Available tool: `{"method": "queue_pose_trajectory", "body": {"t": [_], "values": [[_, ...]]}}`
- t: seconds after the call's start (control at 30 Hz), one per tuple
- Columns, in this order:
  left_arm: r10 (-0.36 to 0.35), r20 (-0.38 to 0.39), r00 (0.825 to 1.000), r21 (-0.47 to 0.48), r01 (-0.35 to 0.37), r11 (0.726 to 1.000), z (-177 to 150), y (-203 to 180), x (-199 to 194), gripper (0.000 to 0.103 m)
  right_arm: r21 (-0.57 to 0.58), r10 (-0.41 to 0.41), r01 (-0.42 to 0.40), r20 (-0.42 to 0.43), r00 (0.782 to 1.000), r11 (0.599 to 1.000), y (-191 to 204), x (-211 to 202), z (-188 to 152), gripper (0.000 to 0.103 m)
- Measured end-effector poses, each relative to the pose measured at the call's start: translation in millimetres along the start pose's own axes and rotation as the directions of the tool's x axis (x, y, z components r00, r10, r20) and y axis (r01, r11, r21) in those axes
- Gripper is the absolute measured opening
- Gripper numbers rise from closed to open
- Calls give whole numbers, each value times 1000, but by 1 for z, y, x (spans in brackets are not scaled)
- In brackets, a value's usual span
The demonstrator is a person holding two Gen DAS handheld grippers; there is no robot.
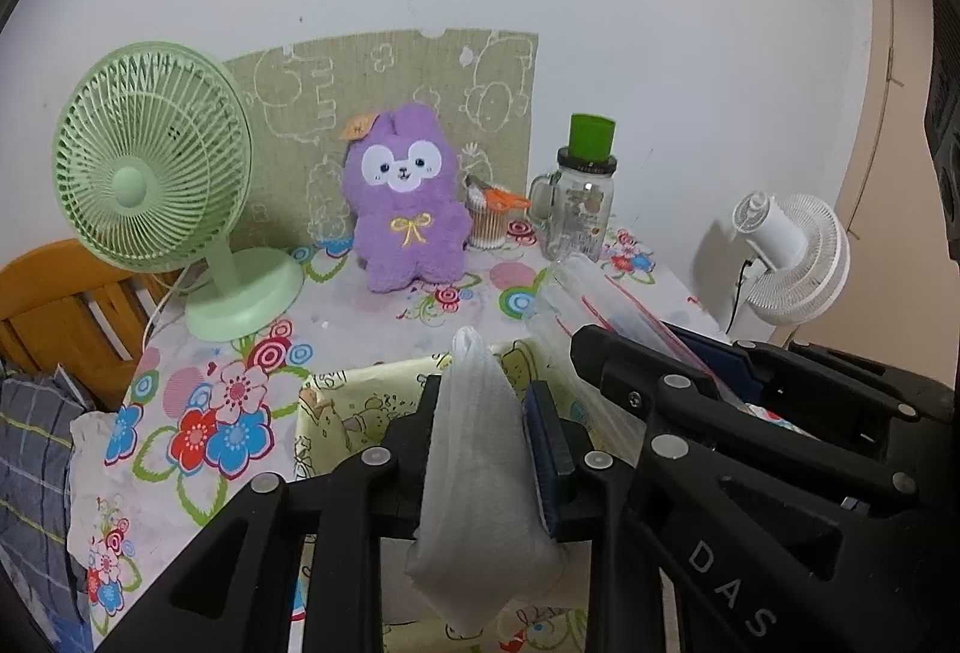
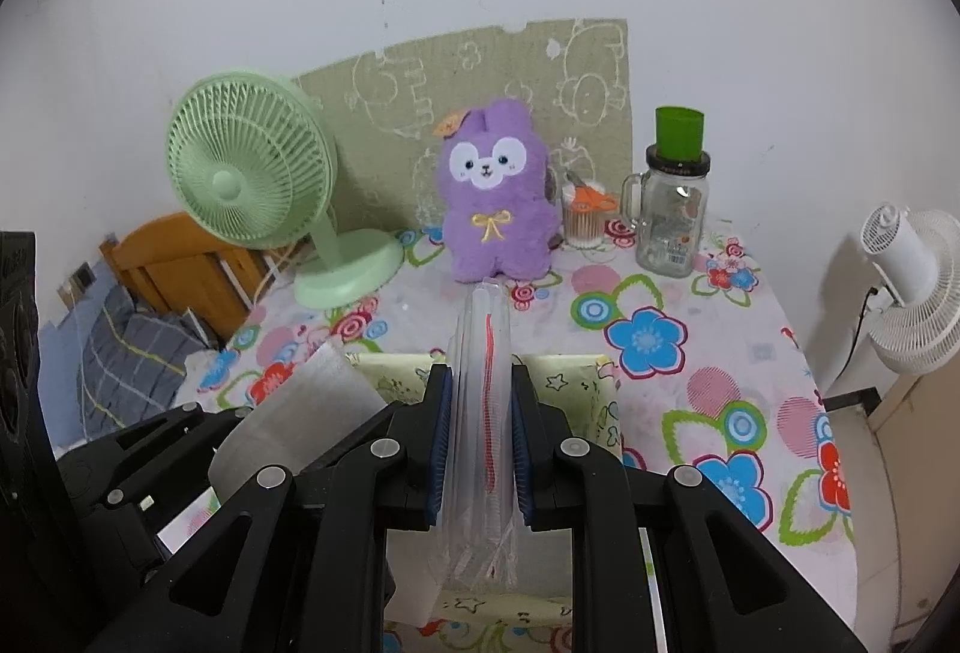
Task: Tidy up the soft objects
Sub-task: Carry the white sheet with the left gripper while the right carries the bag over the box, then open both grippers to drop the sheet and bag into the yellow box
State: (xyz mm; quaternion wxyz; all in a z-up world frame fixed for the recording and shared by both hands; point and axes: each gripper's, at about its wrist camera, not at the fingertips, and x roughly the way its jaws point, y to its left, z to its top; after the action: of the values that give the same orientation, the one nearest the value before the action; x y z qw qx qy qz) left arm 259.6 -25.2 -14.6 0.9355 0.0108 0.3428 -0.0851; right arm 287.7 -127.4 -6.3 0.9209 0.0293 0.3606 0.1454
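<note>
Both grippers loaded over the fabric box [image 2: 591, 374]

Left gripper [image 1: 480, 437] pinches the white pouch [image 1: 474, 473], right gripper [image 2: 480, 443] clamps the clear zip bag [image 2: 483, 413]; best lowered inside before letting go.

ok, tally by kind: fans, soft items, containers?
Fans: 2 (green fan, white fan)
Soft items: 2 (purple plush, white cloth)
Containers: 4 (glass jar, swab cup, zip bag, yellow box)
Total: 8

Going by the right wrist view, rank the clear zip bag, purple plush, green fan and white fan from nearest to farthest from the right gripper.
1. Clear zip bag, clamped in the right gripper.
2. Purple plush, straight ahead.
3. Green fan, back left, and white fan, far right: too close to call.
</note>
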Motion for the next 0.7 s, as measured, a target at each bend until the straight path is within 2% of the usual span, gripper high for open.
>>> {"method": "queue_pose_trajectory", "body": {"t": [0.17,0.23,0.33,0.4,0.47,0.7], "values": [[6,-44,999,-14,-7,1000,-7,3,15,45,1,8,-7,-44,999,1000,-3,17,-7,22],[19,-58,998,-10,-19,1000,-11,3,20,63,-5,1,-1,-53,999,1000,-3,20,-11,25],[21,-67,998,-4,-21,1000,-17,5,21,74,-9,-21,20,-67,998,1000,-3,24,-16,39],[26,-66,997,-2,-26,1000,-20,6,20,80,-13,-13,12,-65,998,1000,-3,24,-19,67],[20,-62,998,-6,-21,1000,-22,7,17,86,-18,-11,10,-54,998,1000,-1,20,-21,77],[20,-43,999,4,-20,1000,-28,4,3,92,-28,-30,29,-38,999,999,2,6,-26,88]]}}
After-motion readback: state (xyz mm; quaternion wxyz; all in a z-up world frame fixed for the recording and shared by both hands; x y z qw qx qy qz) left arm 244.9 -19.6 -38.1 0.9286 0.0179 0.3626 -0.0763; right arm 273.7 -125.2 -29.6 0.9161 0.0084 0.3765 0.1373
